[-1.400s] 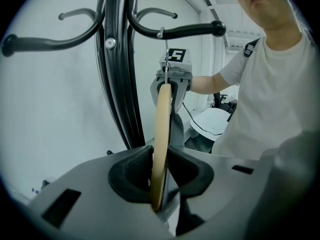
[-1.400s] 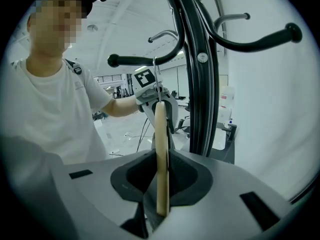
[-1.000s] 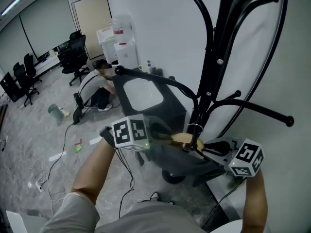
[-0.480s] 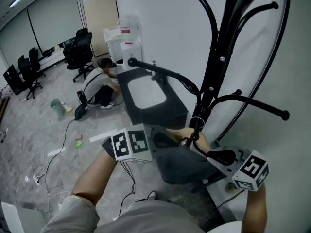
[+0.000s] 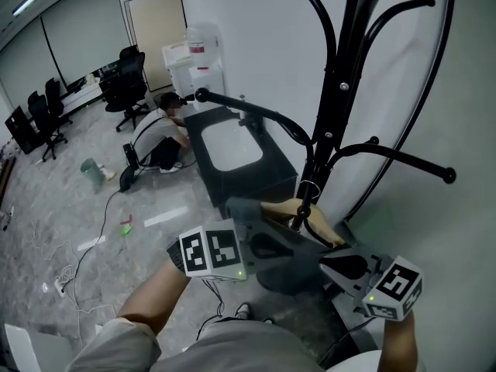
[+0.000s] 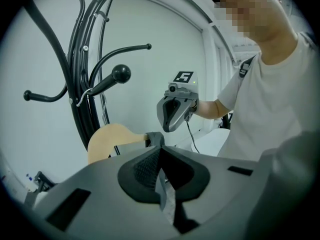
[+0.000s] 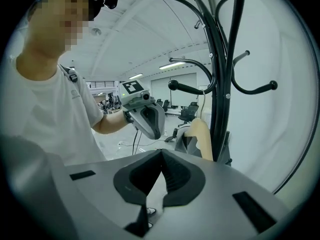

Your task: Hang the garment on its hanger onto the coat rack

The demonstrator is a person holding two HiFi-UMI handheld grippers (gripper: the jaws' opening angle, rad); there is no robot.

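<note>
Both grippers have their jaws clenched with nothing between them, the left gripper [image 6: 159,150] and the right gripper [image 7: 161,153]. At lower centre of the head view, the dark grey garment [image 5: 294,277] hangs on its wooden hanger [image 5: 291,208] from the black coat rack [image 5: 332,122].

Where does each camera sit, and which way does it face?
Head view: on the person's head, steeply down at coat rack; both forearms show.
Left gripper view: on the left gripper, toward hanger and garment; its shut jaws show.
Right gripper view: on the right gripper, toward coat rack; its shut jaws show.
Shared: all show the hanger.
</note>
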